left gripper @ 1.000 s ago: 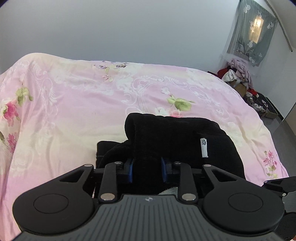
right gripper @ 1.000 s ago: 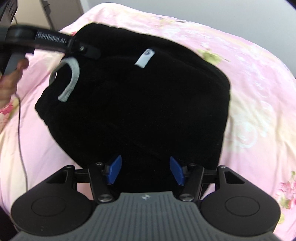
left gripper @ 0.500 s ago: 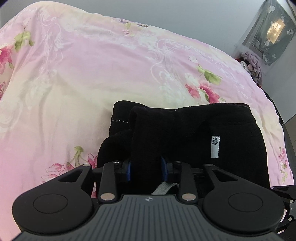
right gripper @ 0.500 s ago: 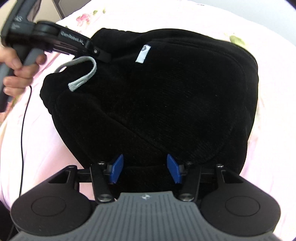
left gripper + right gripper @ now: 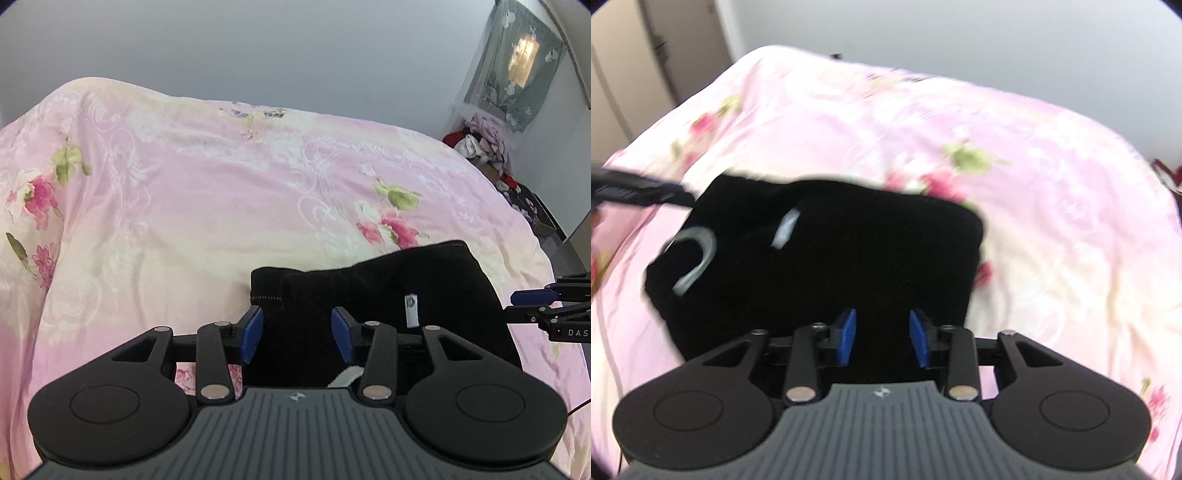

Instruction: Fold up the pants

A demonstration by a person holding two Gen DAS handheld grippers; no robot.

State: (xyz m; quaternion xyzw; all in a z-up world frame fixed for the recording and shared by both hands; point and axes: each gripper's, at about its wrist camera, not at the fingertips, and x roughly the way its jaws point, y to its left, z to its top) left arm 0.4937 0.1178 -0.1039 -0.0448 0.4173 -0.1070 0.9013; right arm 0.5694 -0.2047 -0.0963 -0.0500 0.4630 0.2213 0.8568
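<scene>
Both wrist cameras are looking steeply down, close over the pants (image 5: 388,295) on the bed (image 5: 184,203), sharing them from opposite sides.

left tool (image 5: 297,338) opening; right tool (image 5: 882,338) closing, seemingly empty

Black pants (image 5: 373,295): thick ribbed/fleecy fabric, folded into a compact stacked bundle lying flat on the pink floral bed (image 5: 184,206), sitting lower centre to lower right in the left wrist frame and centre-left in the right wrist frame. Small white label (image 5: 410,309) stands out on the top layer; a light grey drawstring (image 5: 696,260) curls in a U on the bundle's left part in the right wrist frame, and its end peeks out at the near edge in the left wrist frame. Folded edges look rounded and bulky, with a line of pale stitching along a hem at the far left corner; right wrist frame is motion-blurred, so finer detail is unreadable.
</scene>
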